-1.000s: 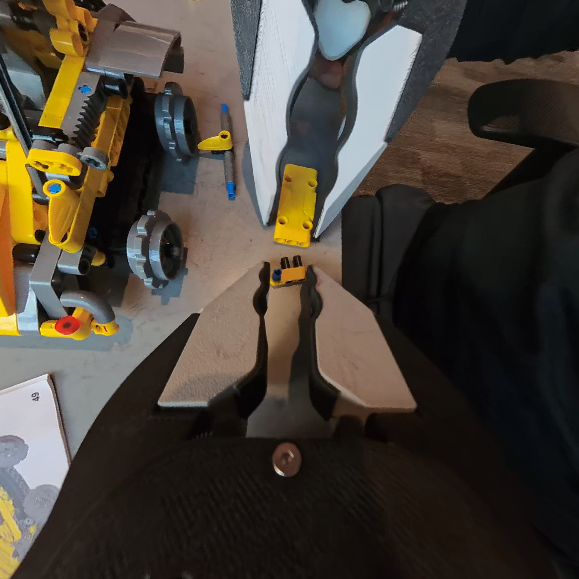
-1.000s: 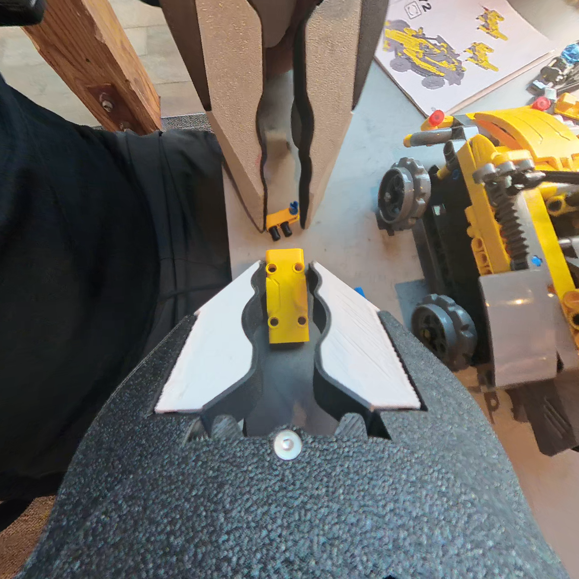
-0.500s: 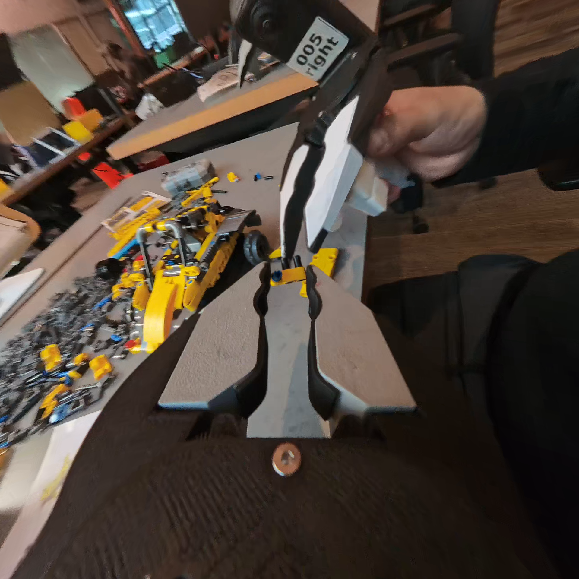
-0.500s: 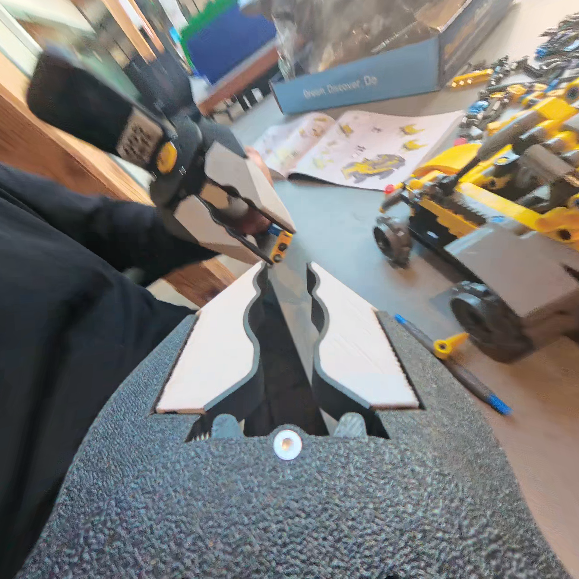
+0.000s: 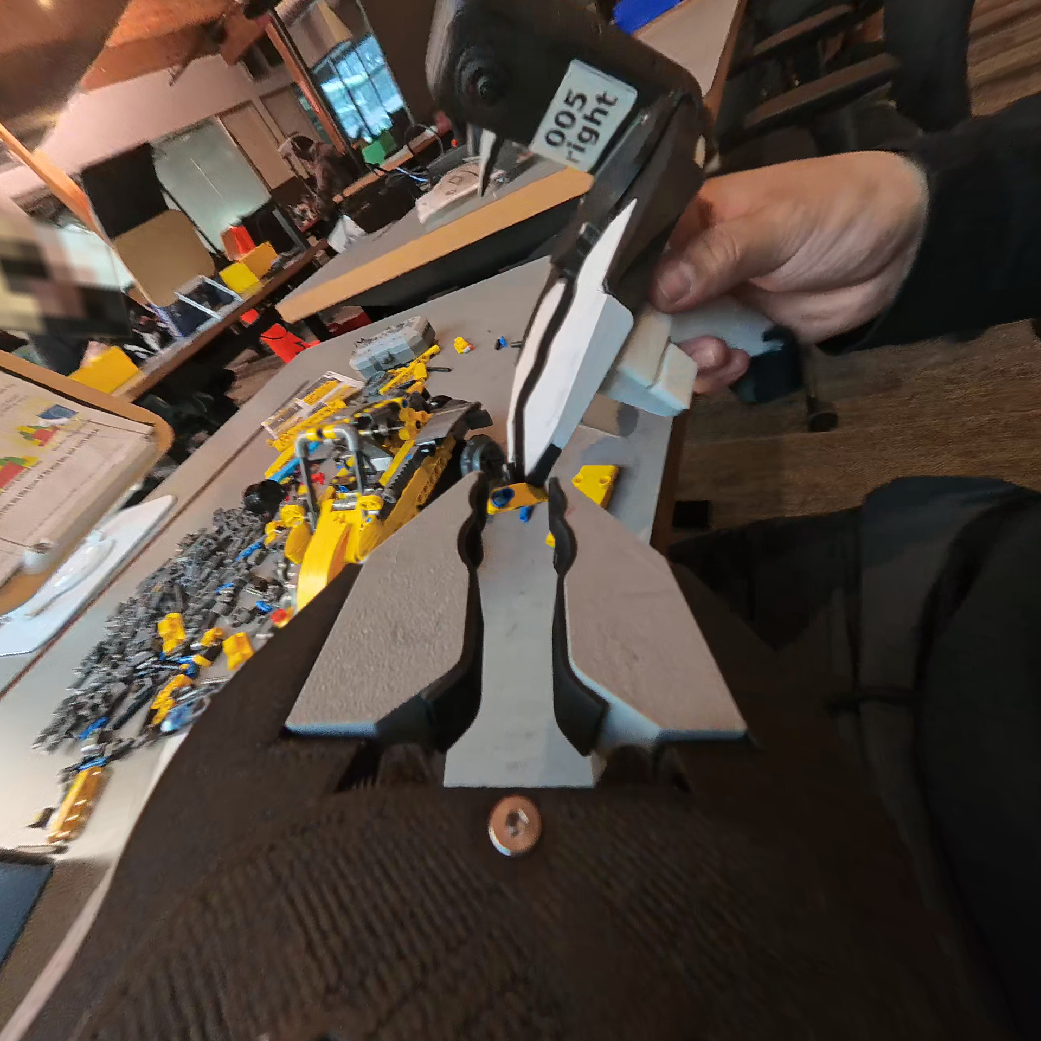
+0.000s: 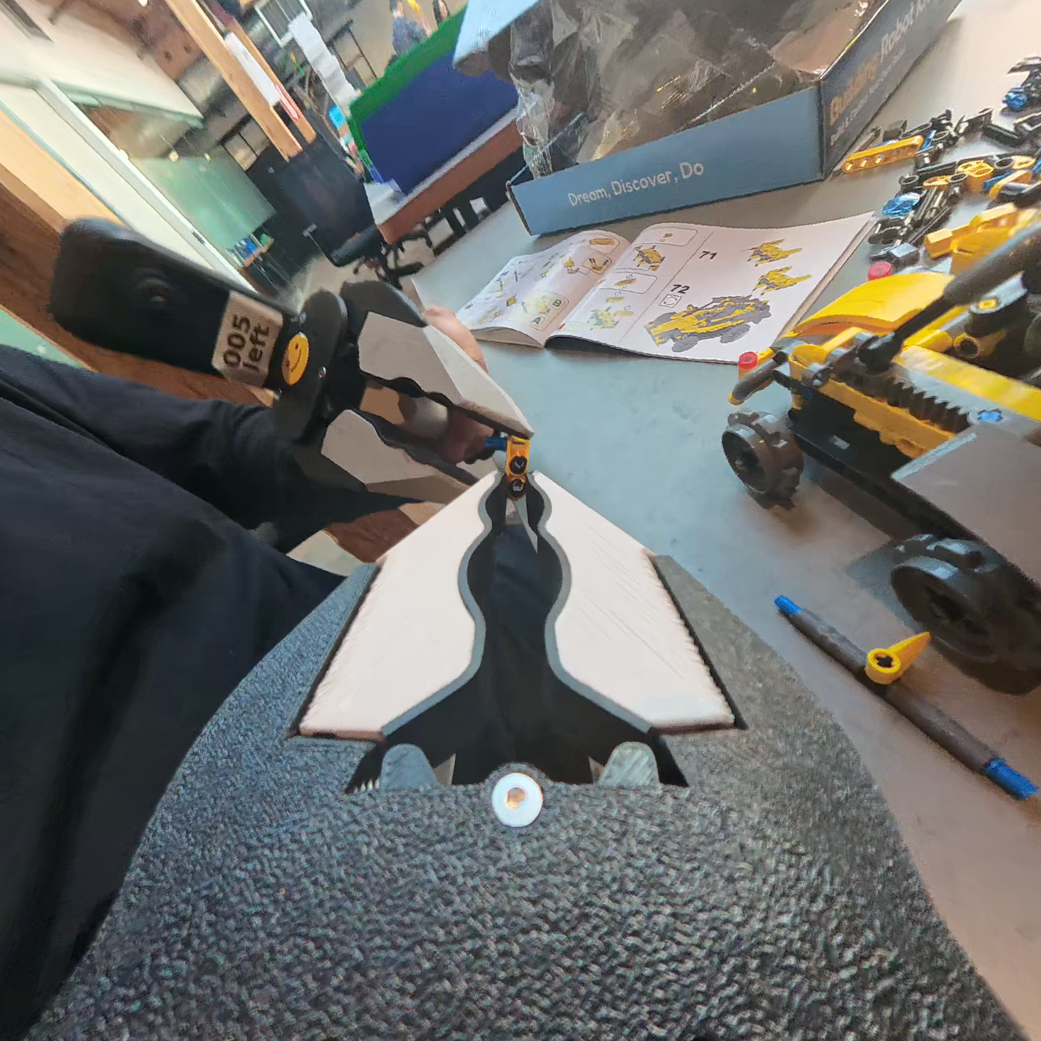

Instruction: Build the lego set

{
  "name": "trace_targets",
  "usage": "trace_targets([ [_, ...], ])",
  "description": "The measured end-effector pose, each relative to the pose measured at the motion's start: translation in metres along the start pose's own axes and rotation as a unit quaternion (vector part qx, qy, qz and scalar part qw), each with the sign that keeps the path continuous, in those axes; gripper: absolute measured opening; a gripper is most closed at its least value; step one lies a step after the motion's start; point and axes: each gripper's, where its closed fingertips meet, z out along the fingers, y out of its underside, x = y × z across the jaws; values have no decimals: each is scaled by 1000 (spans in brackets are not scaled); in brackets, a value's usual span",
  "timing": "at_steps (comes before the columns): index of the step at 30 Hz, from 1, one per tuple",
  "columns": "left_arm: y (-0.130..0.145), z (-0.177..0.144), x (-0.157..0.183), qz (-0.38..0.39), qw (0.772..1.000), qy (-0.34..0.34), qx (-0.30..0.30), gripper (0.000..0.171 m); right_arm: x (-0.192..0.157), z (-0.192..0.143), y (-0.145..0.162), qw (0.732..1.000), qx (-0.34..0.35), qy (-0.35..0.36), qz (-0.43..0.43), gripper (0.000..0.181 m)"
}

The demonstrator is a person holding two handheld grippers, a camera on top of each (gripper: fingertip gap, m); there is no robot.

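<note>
Little room at my tips: right gripper (image 6: pixel 515 490) meets the left gripper (image 5: pixel 517 495) nose to nose over the table (image 5: pixel 636 450) edge. Yellow vehicle model (image 6: pixel 901 394) blocks my right gripper's right side; grey axle (image 6: pixel 901 698) lies beside it. Loose parts pile (image 5: pixel 152 648) crowds the left gripper's left.

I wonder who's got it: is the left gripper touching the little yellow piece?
Touching. The right wrist view shows the left gripper pinching the little yellow piece.
</note>
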Motion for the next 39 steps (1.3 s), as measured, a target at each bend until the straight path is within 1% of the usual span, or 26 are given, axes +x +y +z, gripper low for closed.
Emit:
trace_targets([
  [2,2,-1,5,-24,999,42,-8,24,0,-1,2,999,-26,13,-33,6],
  [4,5,-4,9,-54,995,87,-20,26,-1,-2,5,996,-59,22,-69,7],
  [7,8,-9,8,-86,987,130,-35,25,-5,-2,8,988,-102,24,-115,6],
  [8,11,-10,7,-95,985,136,-48,27,-6,-2,8,985,-111,27,-129,6],
  [9,13,-10,6,-100,984,137,-53,26,-6,-2,9,982,-123,30,-140,6],
  [11,10,-11,9,-99,983,150,-41,23,-5,0,13,975,-145,41,-163,6],
  [13,13,-10,15,-93,981,161,-49,15,-7,3,14,973,-148,39,-170,6],
  [17,20,-8,20,-70,983,159,-57,14,-7,6,17,975,-143,32,-165,6],
  [19,18,-8,16,-64,987,142,-45,14,-7,6,15,977,-128,33,-167,6],
  [21,12,-8,8,-52,992,110,-23,14,-6,5,7,981,-90,35,-168,7],
  [22,8,-8,4,-44,995,91,-9,14,-8,3,1,984,-65,31,-163,10],
  [23,3,-10,0,-39,996,76,6,14,-12,0,-6,988,-34,21,-151,21],
  [24,-2,-11,-2,-36,997,64,19,14,-17,-3,-12,991,-2,2,-135,26],
  [25,-6,-13,-5,-37,997,54,31,14,-22,-6,-15,992,19,-21,-119,25],
  [26,-10,-14,-7,-40,997,45,41,14,-27,-8,-15,993,21,-44,-111,27],
  [27,-13,-15,-9,-44,997,38,51,14,-27,-9,-15,993,25,-48,-107,26],
  [28,-16,-16,-10,-49,996,36,61,14,-27,-10,-16,992,31,-44,-111,23],
  [29,-19,-16,-9,-54,995,39,69,14,-26,-9,-16,992,35,-36,-118,16],
  [30,-21,-17,-7,-56,995,44,74,14,-25,-8,-18,991,38,-24,-126,15],
  [32,-23,-16,-2,-53,995,48,76,14,-26,-7,-19,989,40,-13,-140,14],
  [35,-27,-15,4,-53,994,55,84,14,-34,-6,-19,988,35,-26,-150,8],
  [39,-30,-17,3,-54,993,49,89,14,-36,-6,-19,985,37,-13,-171,7],
])
